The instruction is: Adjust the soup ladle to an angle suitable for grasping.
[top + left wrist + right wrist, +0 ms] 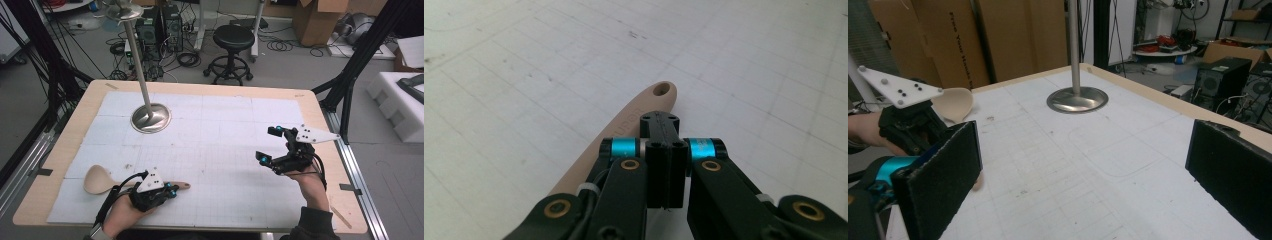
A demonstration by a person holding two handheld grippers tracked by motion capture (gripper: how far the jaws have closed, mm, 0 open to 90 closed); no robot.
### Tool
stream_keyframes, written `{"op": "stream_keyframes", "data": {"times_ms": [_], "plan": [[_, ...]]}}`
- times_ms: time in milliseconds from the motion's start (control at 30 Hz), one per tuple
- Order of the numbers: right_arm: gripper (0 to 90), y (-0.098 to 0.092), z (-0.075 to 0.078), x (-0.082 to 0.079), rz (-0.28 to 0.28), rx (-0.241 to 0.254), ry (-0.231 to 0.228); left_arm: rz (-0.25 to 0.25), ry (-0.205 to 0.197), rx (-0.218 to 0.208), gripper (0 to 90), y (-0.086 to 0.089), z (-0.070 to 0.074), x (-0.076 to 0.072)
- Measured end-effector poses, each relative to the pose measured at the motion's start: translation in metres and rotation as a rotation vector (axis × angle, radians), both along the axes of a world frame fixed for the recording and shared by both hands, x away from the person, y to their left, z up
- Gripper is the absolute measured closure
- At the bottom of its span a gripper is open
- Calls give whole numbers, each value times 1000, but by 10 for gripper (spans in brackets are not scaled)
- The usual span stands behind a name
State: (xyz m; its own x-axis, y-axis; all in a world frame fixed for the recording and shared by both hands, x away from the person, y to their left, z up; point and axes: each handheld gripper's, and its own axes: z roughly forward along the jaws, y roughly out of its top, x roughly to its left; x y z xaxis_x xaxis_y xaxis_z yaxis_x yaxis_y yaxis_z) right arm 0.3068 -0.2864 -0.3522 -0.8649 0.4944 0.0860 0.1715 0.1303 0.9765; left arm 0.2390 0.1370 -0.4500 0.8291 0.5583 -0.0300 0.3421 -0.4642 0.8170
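Note:
A pale wooden spoon [100,179] lies on the white gridded mat at the near left, its handle [639,107] pointing right. My left gripper [171,191] sits low over that handle, jaws pressed together with nothing between them; in the left gripper view the shut left gripper [660,125] lies just above and beside the handle's holed end. My right gripper [268,145] hovers over the mat's right side. Its black pads [943,185] stand wide apart around bare mat. The right gripper view also shows the spoon's bowl [955,102] behind the left hand's gripper [908,122].
A metal stand with a round base [150,118] and a tall pole rises at the mat's far left; the base [1077,99] appears ahead in the right gripper view. The wooden table edge [320,115] frames the mat. A black stool [233,40] and boxes stand beyond.

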Motion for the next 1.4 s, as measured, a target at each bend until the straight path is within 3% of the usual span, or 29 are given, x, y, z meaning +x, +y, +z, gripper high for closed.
{"op": "stream_keyframes", "data": {"times_ms": [267, 733, 933, 1067, 1167, 1300, 1400], "plan": [[4, -1, 0, 0, -1, -1, 1, 40, -9, 14, 900, -3, 0, 23], [4, -2, -1, 1, -2, 2, 0, 151, 0, 20, 900, -1, 1, 60], [4, -2, -1, 1, -4, 4, 3, 180, 8, 17, 900, 2, 0, 66], [4, -2, -1, 1, -2, 3, 3, 138, -17, 10, 900, 2, 6, 57], [5, -3, -1, 1, -4, 6, 8, 66, -44, -16, 900, 6, 14, 48], [4, -3, -1, 1, -6, 3, 7, 3, -68, -54, 898, 19, 24, 39], [4, -3, -2, 1, -5, 2, 6, -14, -77, -87, 896, 32, 34, 36]]}}
